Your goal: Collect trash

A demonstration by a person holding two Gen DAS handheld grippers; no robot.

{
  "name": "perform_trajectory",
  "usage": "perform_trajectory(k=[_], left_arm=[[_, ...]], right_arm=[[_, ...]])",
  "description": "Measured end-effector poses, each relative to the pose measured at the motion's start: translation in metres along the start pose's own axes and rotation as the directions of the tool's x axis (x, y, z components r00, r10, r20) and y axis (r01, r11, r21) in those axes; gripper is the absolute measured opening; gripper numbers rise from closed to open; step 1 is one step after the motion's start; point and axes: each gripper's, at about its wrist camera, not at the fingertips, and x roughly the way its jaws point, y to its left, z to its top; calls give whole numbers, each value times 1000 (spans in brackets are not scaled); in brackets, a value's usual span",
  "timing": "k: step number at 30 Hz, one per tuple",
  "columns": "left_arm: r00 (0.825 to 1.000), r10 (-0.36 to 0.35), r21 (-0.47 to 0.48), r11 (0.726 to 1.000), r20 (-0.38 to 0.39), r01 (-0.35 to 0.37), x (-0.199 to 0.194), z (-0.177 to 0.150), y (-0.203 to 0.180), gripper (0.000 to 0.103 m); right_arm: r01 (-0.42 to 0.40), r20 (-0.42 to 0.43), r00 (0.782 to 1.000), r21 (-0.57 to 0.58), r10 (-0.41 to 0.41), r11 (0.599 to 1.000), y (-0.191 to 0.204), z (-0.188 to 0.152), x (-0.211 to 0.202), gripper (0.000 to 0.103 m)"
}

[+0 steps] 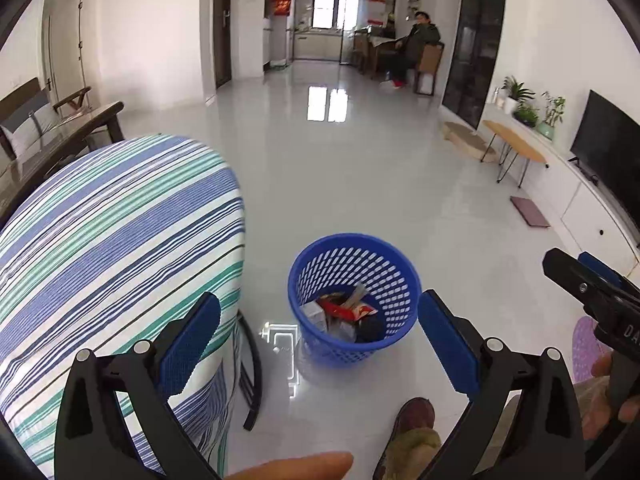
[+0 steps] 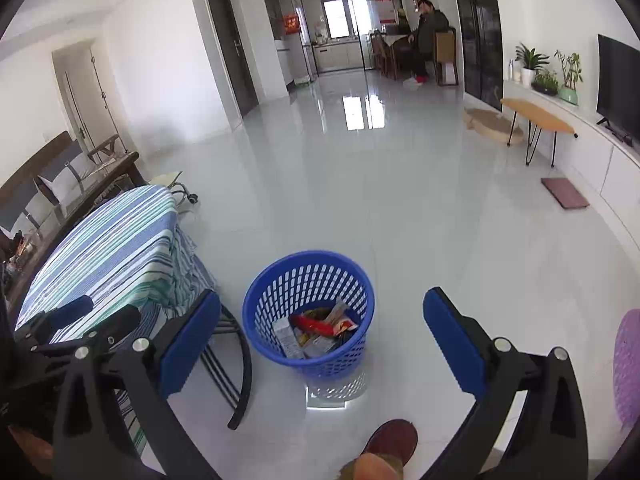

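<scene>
- Both grippers, left gripper (image 1: 320,344) and right gripper (image 2: 322,338), hang spread and empty.
- Trash (image 2: 316,330) lies in the bin (image 2: 280,276), lower centre.
- Drop looks done; next calls for finding more trash.

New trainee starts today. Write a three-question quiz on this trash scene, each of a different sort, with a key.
1. True or false: the blue basket stands on the striped tablecloth.
2. Which is inside the basket? A) wrappers B) a potted plant C) a shoe
3. Fill in: both the left gripper and the right gripper are ____.

Key:
1. False; it stands on the floor beside the table.
2. A
3. open, nothing between the fingers.
</scene>
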Motion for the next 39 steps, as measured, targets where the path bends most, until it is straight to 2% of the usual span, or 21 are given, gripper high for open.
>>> perform_trajectory(k=[4,8,12,18,39], left_arm=[[1000,16,45,999,-19,-16,-2,-3,-2,98],[998,47,100,994,-42,-43,0,-3,-12,98],[994,14,106,994,-112,-2,10,-3,-15,98],[984,-2,93,995,-178,19,25,-5,-14,98],[980,19,111,994,-201,4,34,-9,-20,98]], right_arm=[[29,-15,999,-53,-29,998,10,-5,-4,98],[47,-52,997,-59,-50,997,8,-8,0,98],[60,-103,992,-75,-67,995,6,-15,5,98],[61,-143,987,-83,-73,995,4,-22,10,98],[49,-195,978,-97,-67,994,2,-21,18,98]])
